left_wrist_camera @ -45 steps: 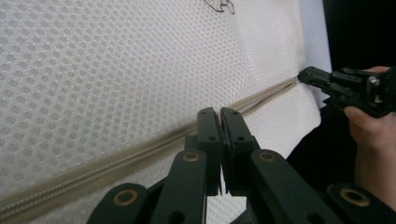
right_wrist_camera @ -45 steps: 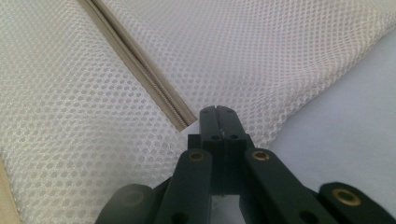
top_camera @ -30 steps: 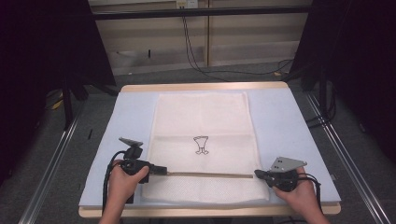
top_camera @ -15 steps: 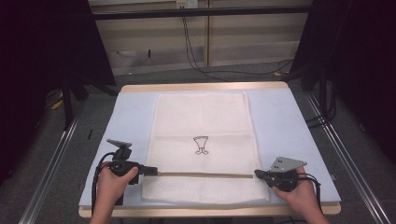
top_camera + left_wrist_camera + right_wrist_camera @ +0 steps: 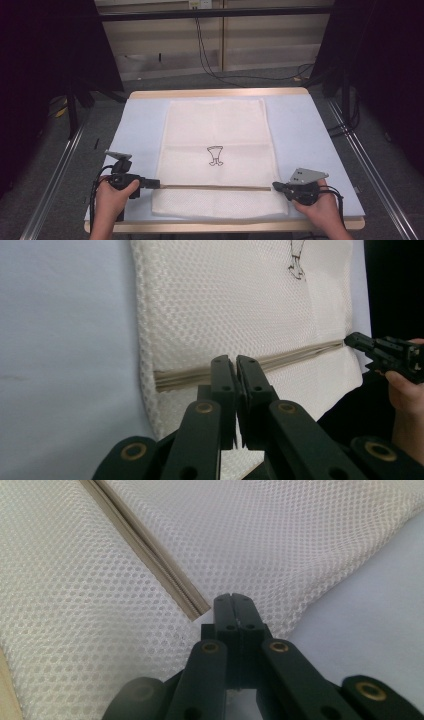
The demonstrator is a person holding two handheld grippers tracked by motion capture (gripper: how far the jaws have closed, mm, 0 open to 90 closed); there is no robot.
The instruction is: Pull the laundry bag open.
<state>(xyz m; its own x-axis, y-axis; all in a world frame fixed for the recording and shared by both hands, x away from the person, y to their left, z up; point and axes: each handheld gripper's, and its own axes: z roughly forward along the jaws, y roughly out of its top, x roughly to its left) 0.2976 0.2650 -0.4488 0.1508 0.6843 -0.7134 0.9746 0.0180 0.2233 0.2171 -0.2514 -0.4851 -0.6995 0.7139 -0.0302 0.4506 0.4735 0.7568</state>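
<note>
working the zipper [image 5: 210, 187] on a mesh laundry bag [image 5: 215, 150]
left gripper [image 5: 159, 184] seems pinched on the slider, right gripper [image 5: 274, 186] clamps the bag's end; next, a steady pull.

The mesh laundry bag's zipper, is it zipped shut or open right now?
Shut, as far as shows. The zipper runs as one thin closed line across the mesh bag, with no gap; in the right gripper view its teeth sit meshed together.

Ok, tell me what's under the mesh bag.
The mesh bag lies flat on a light blue mat over the wooden table. Anything inside is hidden.
</note>
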